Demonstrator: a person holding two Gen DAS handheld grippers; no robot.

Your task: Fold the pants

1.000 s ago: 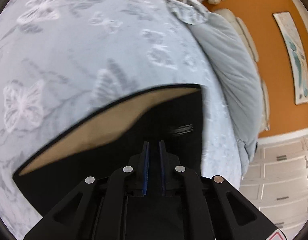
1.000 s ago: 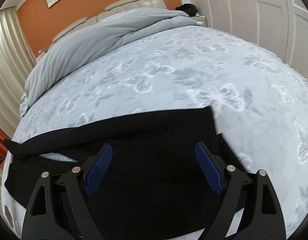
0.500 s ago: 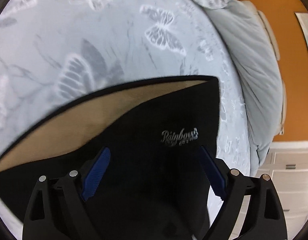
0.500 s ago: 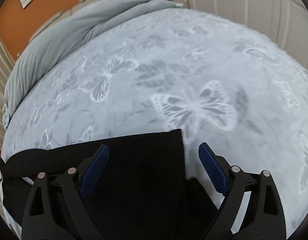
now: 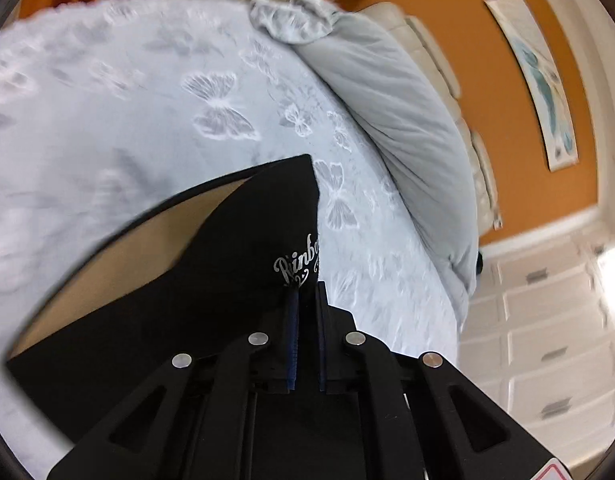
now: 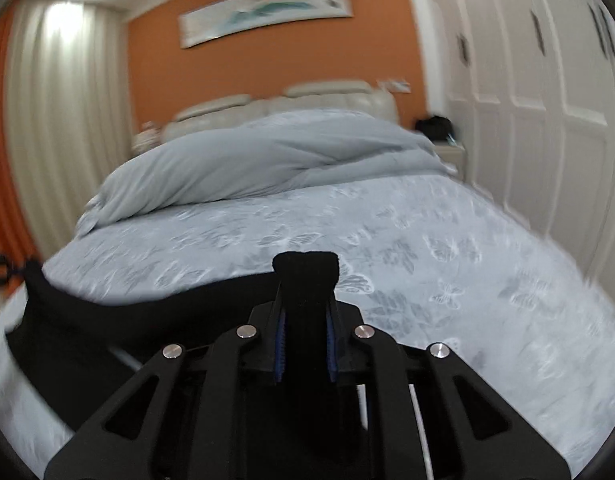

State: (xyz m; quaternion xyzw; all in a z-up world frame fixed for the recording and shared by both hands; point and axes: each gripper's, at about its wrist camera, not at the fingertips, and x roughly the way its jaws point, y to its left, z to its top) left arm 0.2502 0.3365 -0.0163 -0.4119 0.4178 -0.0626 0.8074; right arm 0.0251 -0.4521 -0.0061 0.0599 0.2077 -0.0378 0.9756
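The left hand-held gripper (image 5: 305, 292) has just closed, its jaws pinching the edge of the black pants (image 5: 211, 264) beside the silver logo (image 5: 297, 264); the tan lining shows at 9 o'clock. The right hand-held gripper (image 6: 305, 312) has just closed too, clamped on a bunched fold of the pants (image 6: 305, 276), which trail toward 9 o'clock across the bed (image 6: 447, 248).

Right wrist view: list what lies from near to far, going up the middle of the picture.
right gripper shut on the black pants → butterfly bedspread → bunched grey duvet → cream headboard → orange wall with a long painting.
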